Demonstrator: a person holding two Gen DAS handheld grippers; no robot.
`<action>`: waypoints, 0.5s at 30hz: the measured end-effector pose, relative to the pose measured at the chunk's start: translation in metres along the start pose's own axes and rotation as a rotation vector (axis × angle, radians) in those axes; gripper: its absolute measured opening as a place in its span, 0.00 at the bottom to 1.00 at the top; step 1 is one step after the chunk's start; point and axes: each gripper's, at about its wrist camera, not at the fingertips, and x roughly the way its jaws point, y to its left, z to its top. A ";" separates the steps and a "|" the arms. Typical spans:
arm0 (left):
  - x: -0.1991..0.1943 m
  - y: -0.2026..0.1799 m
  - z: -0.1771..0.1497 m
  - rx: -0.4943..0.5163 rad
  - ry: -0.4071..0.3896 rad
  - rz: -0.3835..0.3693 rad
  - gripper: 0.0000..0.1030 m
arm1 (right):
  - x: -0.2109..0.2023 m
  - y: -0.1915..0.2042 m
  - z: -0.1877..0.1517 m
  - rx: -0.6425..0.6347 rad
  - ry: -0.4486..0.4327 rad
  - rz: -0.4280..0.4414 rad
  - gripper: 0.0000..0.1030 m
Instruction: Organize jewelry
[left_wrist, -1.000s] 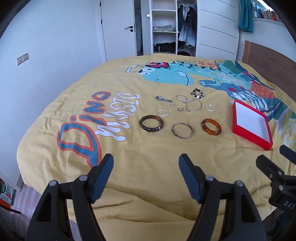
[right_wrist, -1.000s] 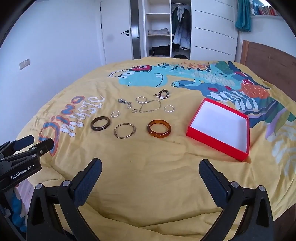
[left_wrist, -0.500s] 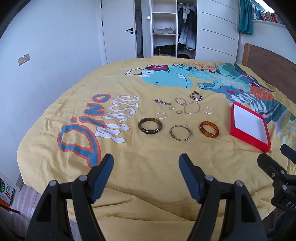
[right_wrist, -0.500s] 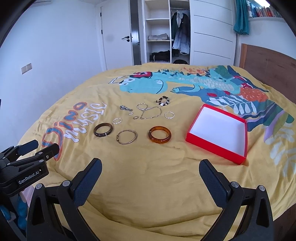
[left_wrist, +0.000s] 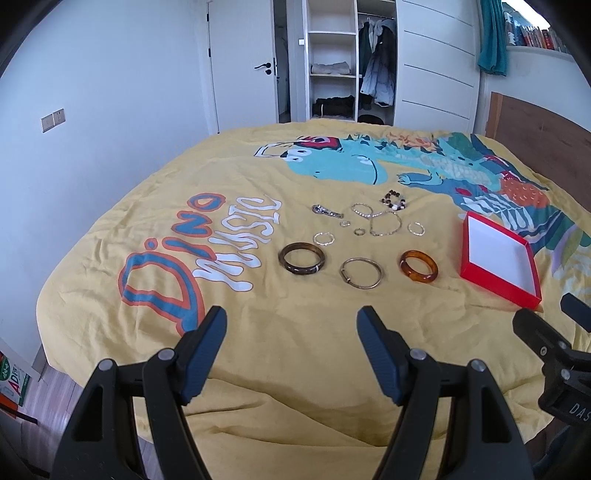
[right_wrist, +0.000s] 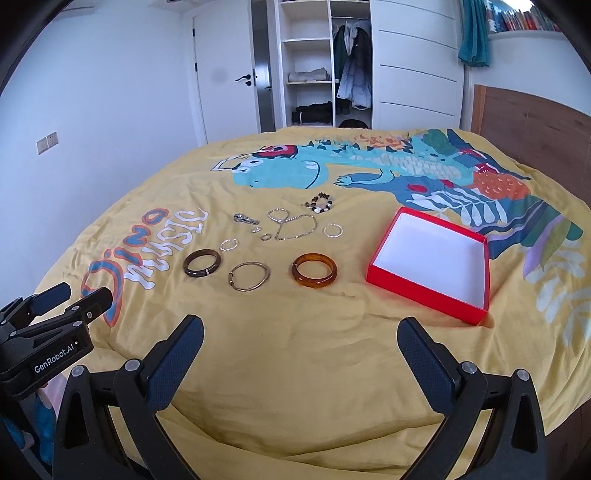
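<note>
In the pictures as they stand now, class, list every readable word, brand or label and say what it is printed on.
"DiNO MUSIC": yellow bedspread, beside the dinosaur print.
"GenRobot.AI": left gripper, on its body.
"DAS", cut off by the frame edge: right gripper, on its body.
"AD", partly hidden: box on the floor.
Book spines on the shelf: too small to read.

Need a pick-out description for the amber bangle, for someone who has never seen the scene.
On the yellow dinosaur bedspread, find the open red box with the white inside. Three large rings lie in a row beside it; the amber bangle is the one nearest the box. It is thick, translucent orange-brown, unlike the thin metal hoop and the dark brown bangle.
</note>
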 end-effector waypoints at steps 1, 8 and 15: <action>0.000 0.001 0.000 -0.003 0.001 -0.003 0.69 | 0.000 0.000 0.000 0.001 0.000 -0.005 1.00; 0.001 0.001 0.002 -0.002 0.011 -0.010 0.69 | 0.001 -0.003 0.003 0.023 -0.003 -0.067 1.00; 0.006 -0.007 0.005 0.023 0.030 -0.019 0.69 | 0.011 -0.013 0.008 0.041 0.025 -0.036 1.00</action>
